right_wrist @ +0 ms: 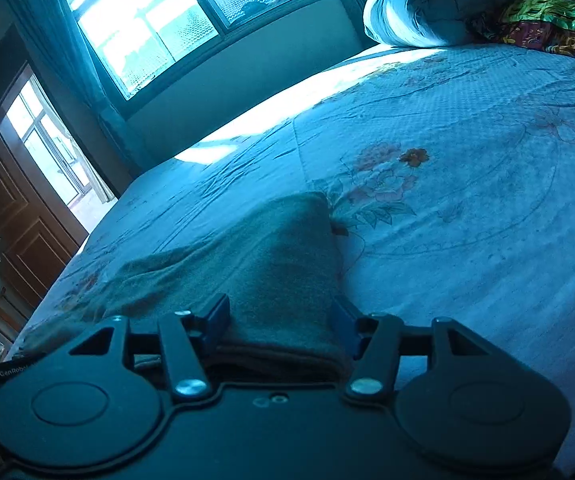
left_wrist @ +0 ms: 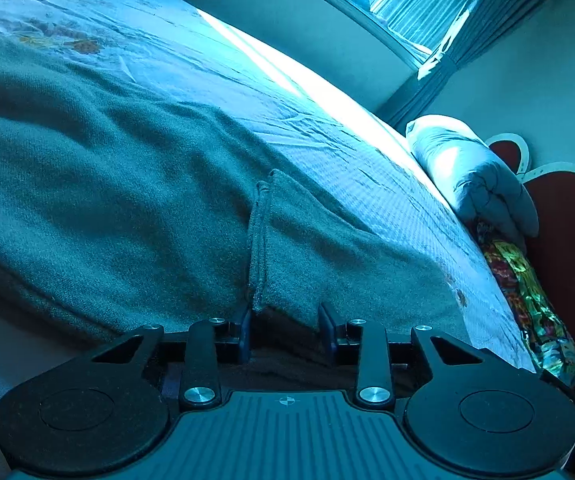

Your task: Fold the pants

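Everything reads under a blue-teal cast. Pants [left_wrist: 107, 184] between my fingers: plain grey-green, fuzzy knit, no pattern. Bedsheet [right_wrist: 467, 208]: pale blue, fine waffle weave, printed pink and orange flowers with green leaves. My fingers [right_wrist: 217, 320]: blue pads on black frames. Pillow [left_wrist: 475, 176]: pale. Multicoloured cloth [left_wrist: 527, 280]: red, green, yellow. Door [right_wrist: 11, 216]: brown.

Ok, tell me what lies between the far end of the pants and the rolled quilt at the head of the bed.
Only bare floral bedsheet. In the right wrist view, nothing rests on the stretch from the pants to the rolled quilt.
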The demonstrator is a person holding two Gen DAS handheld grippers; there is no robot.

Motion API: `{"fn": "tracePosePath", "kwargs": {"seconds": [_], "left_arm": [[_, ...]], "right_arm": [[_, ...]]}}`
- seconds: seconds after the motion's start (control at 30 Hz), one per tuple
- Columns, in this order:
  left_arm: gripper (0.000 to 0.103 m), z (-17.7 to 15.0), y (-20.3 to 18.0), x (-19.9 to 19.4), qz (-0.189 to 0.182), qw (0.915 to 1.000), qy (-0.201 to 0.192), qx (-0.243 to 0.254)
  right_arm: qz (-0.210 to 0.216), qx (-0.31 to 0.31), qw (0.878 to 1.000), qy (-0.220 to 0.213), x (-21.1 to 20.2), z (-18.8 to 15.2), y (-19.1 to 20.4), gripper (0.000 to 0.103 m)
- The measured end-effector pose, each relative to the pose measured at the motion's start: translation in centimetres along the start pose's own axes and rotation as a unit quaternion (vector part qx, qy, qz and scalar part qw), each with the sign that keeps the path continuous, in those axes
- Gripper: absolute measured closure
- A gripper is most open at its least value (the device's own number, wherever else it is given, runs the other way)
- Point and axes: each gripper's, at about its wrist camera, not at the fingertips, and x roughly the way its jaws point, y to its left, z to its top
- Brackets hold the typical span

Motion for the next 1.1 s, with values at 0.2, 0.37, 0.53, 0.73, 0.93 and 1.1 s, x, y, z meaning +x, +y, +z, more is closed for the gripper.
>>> {"fn": "tracePosePath", "kwargs": {"seconds": [0.2,0.37,0.53,0.73,0.93,1.1], "left_arm": [[0.077,2.9,-1.2,-4.4,-0.018,0.9957,-0.077,0.048],[0.076,1.6,3.2,-1.2,0.027,0.9979,-0.010,0.057],[0.073,2.1,2.2,-1.9,0.034,0.9971,-0.026,0.064],[0.064,1.7,2.4,-1.4,0.039,0.9963,-0.009,0.077],[0.052,1.4,1.5,-4.4,0.078,0.9882,-0.054,0.120],[0.030,0.6,0.9,-1.9,0.117,0.9773,-0.026,0.175]], "right_arm": [[0.018,0.016,0.998,-0.051,-1.7,0.8,-0.2,0.051],[0.001,0.012,1.000,-0.016,-0.4,0.2,-0.4,0.048],[0.030,-0.003,0.998,-0.052,-1.8,0.5,0.5,0.051],[-0.068,-0.133,0.987,0.052,2.2,-1.9,2.5,0.053],[-0.025,-0.157,0.987,-0.033,-1.3,-0.1,5.4,0.054],[-0.030,-0.263,0.963,0.054,3.2,-3.9,8.6,0.054]]}}
